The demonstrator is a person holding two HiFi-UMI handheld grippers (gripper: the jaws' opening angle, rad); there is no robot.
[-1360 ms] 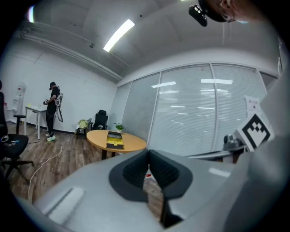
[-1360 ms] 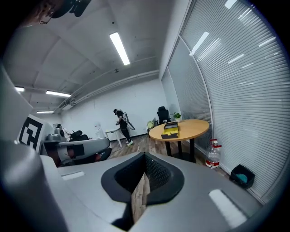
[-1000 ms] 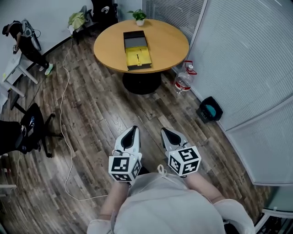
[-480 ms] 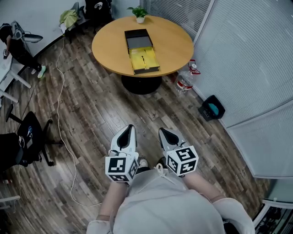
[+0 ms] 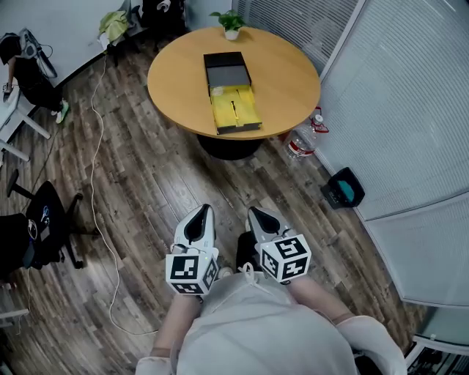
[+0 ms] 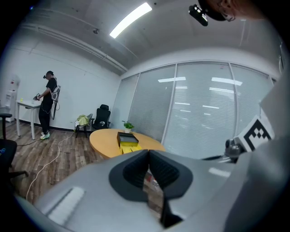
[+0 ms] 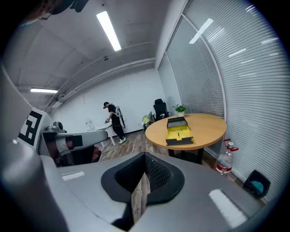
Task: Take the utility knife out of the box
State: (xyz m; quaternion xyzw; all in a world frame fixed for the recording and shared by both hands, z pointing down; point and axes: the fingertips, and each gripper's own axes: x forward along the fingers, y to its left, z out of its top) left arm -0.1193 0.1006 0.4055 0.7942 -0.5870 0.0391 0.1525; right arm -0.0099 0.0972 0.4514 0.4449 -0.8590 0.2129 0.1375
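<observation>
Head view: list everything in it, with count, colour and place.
table: one, tan, round, top centre
box: one, black with yellow insert, open on the table
utility knife: one, thin dark shape, in the yellow insert
potted plant: one, green, table's far edge
water bottle: one, clear with red cap, on the floor right of the table
bin: one, black, on the floor further right
cable: one, white, along the floor at left
office chair: one, black, left edge
person: one, dark clothes, top left
left gripper: grey, jaws together, empty
right gripper: grey, jaws together, empty
</observation>
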